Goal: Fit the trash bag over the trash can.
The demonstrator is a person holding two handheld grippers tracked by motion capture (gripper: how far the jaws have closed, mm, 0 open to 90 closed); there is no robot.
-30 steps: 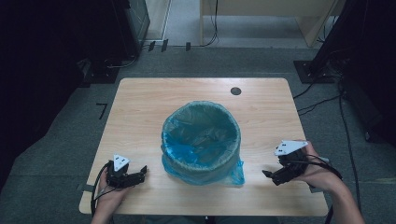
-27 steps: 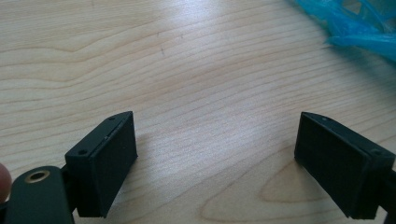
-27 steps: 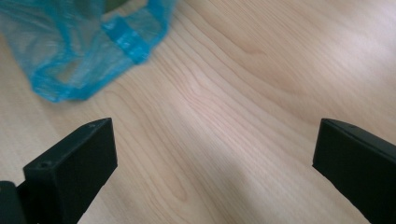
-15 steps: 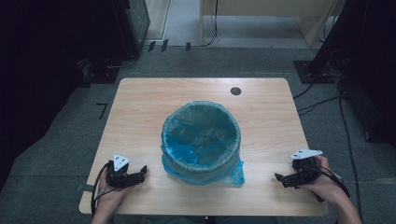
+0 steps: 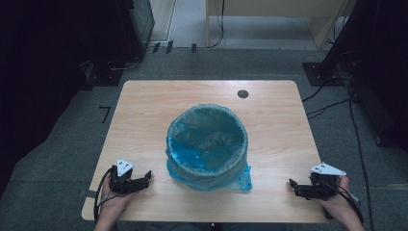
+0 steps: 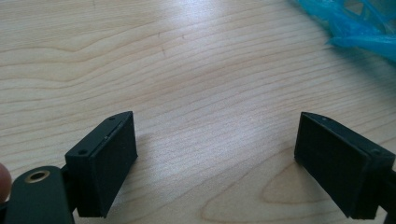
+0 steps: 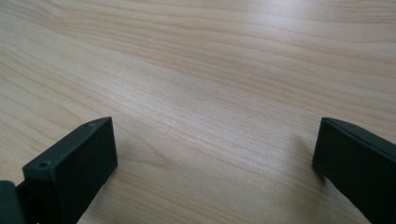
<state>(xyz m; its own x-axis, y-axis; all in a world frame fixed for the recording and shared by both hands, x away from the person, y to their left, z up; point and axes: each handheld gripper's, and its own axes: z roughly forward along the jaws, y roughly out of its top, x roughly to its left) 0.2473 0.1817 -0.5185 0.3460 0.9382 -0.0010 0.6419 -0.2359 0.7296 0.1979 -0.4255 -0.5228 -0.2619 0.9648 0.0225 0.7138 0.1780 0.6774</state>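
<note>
in the high view a pale wooden worktop fills the middle of the frame, and a round bin lined with a blue plastic bag stands at its centre, the bag's loose edge spilling onto the wood at the bin's lower right. a small dark round spot sits near the worktop's upper right.

the left hand-held gripper lies low at the lower left of that view, held by the person's left hand, its tips pointing toward the bin and near it but apart. the right hand-held gripper sits at the lower right, in the right hand, well apart from the bin.

the gripper views settle what the high view leaves too small — both pairs of jaws stand wide, with bare wood between them and nothing held. the left gripper view also catches crumpled blue bag at its upper right corner; the right gripper view has plain wood grain ahead of its jaws.
</note>
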